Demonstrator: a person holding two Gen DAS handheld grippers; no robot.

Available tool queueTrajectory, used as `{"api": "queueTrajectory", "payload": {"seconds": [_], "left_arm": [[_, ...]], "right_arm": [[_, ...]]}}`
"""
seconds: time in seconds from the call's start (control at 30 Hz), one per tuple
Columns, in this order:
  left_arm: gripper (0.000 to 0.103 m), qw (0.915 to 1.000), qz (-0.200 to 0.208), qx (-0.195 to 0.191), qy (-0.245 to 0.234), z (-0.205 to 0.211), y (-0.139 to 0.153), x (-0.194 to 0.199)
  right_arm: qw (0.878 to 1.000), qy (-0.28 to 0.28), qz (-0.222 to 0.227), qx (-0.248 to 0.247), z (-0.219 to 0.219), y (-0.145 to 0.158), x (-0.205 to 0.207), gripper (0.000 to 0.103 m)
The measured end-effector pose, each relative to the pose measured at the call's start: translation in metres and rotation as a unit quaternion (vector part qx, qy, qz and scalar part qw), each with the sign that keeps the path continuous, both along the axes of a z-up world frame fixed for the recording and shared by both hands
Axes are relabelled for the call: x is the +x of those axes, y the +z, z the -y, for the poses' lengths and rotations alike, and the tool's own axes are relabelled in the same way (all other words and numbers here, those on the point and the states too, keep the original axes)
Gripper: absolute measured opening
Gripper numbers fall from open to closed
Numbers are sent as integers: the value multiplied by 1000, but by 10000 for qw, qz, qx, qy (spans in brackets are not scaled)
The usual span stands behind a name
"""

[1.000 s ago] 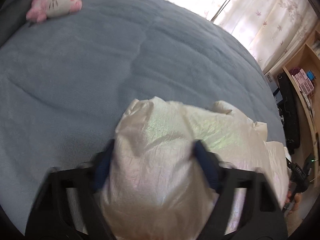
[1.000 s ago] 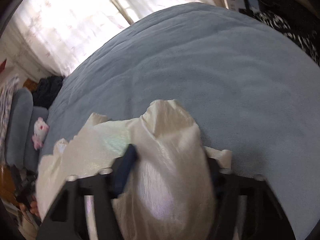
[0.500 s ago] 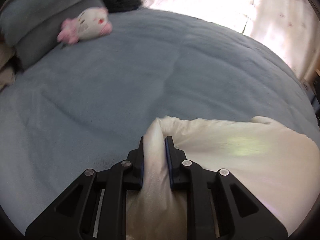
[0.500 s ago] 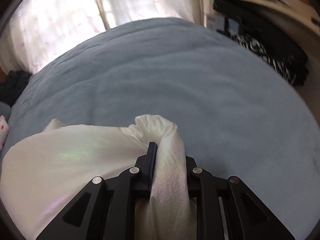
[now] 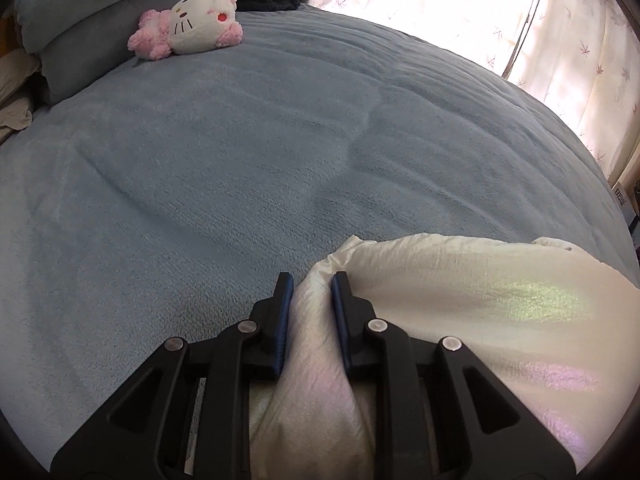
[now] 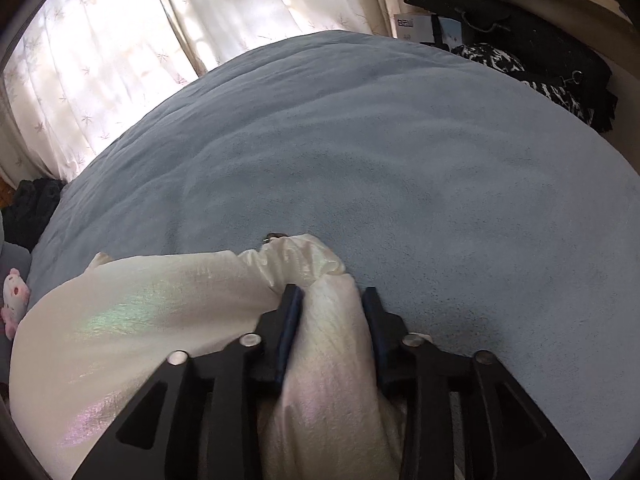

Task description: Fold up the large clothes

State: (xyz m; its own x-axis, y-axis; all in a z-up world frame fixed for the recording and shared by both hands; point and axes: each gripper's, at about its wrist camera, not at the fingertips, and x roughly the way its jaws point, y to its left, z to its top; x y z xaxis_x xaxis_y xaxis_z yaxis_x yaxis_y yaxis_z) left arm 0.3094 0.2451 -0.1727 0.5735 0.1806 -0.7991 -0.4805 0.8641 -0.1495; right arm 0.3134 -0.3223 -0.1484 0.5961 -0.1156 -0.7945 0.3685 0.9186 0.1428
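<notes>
A cream-white, shimmery puffy garment (image 5: 480,320) lies at the near edge of the blue-grey bed cover (image 5: 240,160). My left gripper (image 5: 311,280) pinches a raised fold at the garment's left corner; its jaws are opening slightly, and the pads still press the cloth. In the right wrist view the same garment (image 6: 140,312) spreads to the left. My right gripper (image 6: 331,294) straddles a thick roll of cloth at the right corner. Its jaws are opening wide, with the cloth loose between them. A small dark tab (image 6: 276,237) shows at that corner's tip.
A pink and white plush toy (image 5: 188,26) lies by grey pillows (image 5: 100,20) at the far left of the bed. Sunlit curtains (image 6: 120,40) hang behind the bed. Black bags (image 6: 540,64) sit under a wooden shelf on the right.
Both grippers sank toward the bed and closed from a wide stance onto folds of the garment. The right jaws have since spread apart again; the left stay narrow on the cloth.
</notes>
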Motion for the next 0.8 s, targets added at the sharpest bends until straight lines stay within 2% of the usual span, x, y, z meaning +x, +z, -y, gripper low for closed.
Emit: {"api": "queueTrajectory", "payload": {"seconds": [0.03,0.13,0.2,0.33,0.53,0.67,0.8], "left_arm": [[17,10000,-11,10,-2,-1,1,0],[19,9999,-135,44,-55,-2,8,1],[19,9998,-180,7,-105,-5,18,0],[19,9996,15,-230,-155,-12,53,-7],[19,9953,562,-40,-788,27,115,-22],[19,9860,814,-93,-1451,80,138,-31],[19,9767,759,127,-2004,137,127,-32]], "right_arm": [[10000,-21,-62,37,2,2,-2,45],[9997,37,-217,-59,2,19,-5,46],[9997,99,-170,-171,1,41,-18,46],[9985,389,331,-216,-16,89,-33,47],[9889,1179,887,-198,-79,142,-51,48],[9796,1757,969,-143,-137,147,-58,53],[9709,2234,828,-252,-194,121,-55,53]]}}
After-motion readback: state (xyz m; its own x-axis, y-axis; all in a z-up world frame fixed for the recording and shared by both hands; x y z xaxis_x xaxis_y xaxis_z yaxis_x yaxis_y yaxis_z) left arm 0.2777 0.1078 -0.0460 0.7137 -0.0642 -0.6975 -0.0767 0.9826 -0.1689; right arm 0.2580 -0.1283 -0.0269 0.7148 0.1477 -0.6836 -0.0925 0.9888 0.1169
